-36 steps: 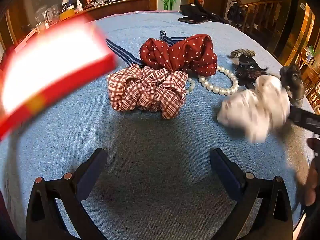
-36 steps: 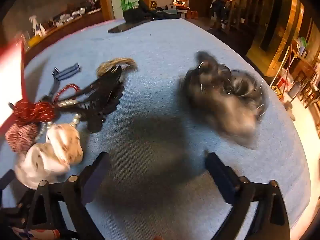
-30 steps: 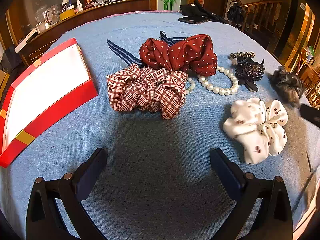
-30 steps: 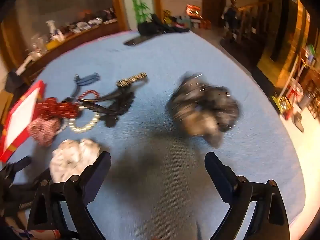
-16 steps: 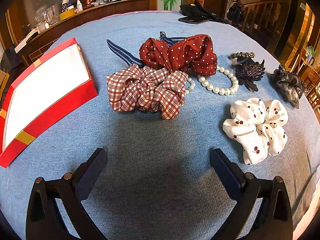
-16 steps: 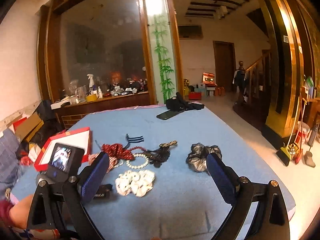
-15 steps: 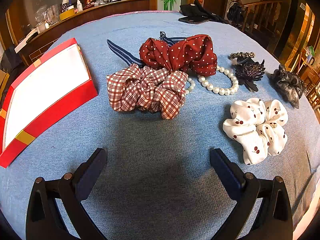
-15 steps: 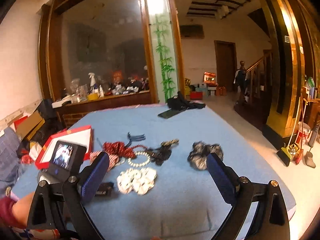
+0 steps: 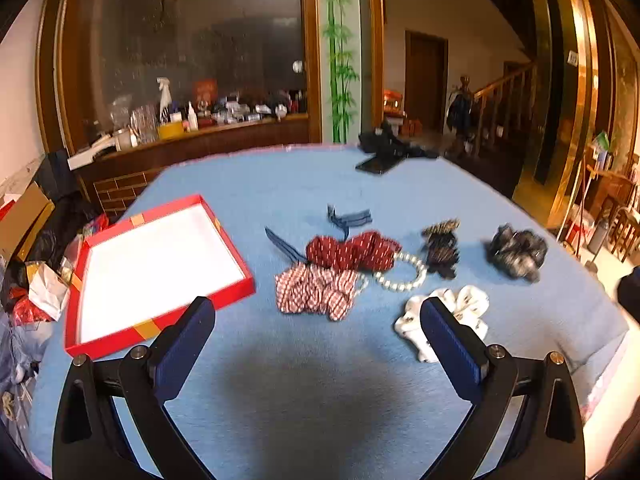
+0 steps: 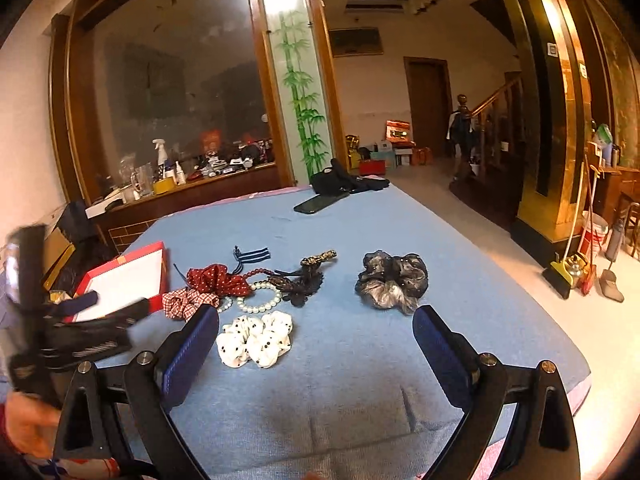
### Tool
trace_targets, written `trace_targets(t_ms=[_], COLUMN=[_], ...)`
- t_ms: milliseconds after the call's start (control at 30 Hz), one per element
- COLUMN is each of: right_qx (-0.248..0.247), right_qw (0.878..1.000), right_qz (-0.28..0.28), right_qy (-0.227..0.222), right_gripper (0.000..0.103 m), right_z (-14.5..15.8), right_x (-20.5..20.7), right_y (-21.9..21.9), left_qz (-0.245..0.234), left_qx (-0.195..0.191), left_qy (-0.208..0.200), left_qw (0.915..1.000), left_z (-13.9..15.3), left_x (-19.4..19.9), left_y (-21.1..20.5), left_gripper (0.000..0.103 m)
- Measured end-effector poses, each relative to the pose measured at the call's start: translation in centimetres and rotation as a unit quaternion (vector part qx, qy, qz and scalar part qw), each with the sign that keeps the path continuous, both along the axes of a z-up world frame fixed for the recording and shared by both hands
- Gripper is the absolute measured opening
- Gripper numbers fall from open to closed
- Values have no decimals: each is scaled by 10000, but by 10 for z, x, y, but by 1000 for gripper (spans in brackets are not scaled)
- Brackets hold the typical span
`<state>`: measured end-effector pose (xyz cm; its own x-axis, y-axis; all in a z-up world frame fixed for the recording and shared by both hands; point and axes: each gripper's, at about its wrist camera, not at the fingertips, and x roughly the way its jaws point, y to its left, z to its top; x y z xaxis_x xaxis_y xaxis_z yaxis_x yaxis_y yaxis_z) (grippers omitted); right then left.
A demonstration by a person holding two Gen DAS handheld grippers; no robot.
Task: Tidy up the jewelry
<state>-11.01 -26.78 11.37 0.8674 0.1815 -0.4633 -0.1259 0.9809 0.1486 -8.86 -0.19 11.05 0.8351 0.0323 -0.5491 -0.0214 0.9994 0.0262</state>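
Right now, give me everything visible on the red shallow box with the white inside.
The red shallow box is a low rectangular tray that looks like cardboard, with red walls, gold bands across its edges and a plain white interior. It lies flat and open, with no lid on it and nothing visible inside, on the blue tablecloth at the table's left edge. The red-and-white checked scrunchie lies just to its right, apart from it in the left wrist view. No gripper touches it.

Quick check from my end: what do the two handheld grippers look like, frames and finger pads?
Both match: the left gripper and right gripper have black angular frames with silver bolt heads, and fingers faced with ribbed dark-blue pads. A patterned sleeve shows by the left hand.
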Motion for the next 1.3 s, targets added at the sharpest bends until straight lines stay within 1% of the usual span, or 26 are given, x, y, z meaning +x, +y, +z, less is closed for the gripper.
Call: trace_targets(t_ms=[133,300,800,1300], right_qx=[-96,-182,-311,-380], right_qw=[9999,9998,9990,9982], right_qz=[-19,-21,102,178], right_qy=[33,83,289,419], right_gripper=[100,100,100,100], right_z=[2,2,-2,-6], right_x=[-1,1,9,17], right_y=[2,5,16,23], left_qz=[-44,-51,0,-19], left_qx=[-3,13,-77,-108], left_qy=[-245,-252,76,199], left_qw=[9997,9997,9999,9997], left_z=[15,16,5,-4], left_x=[-15,-19,-9,-3], left_y=[4,4,13,13], left_gripper=[102,102,102,102])
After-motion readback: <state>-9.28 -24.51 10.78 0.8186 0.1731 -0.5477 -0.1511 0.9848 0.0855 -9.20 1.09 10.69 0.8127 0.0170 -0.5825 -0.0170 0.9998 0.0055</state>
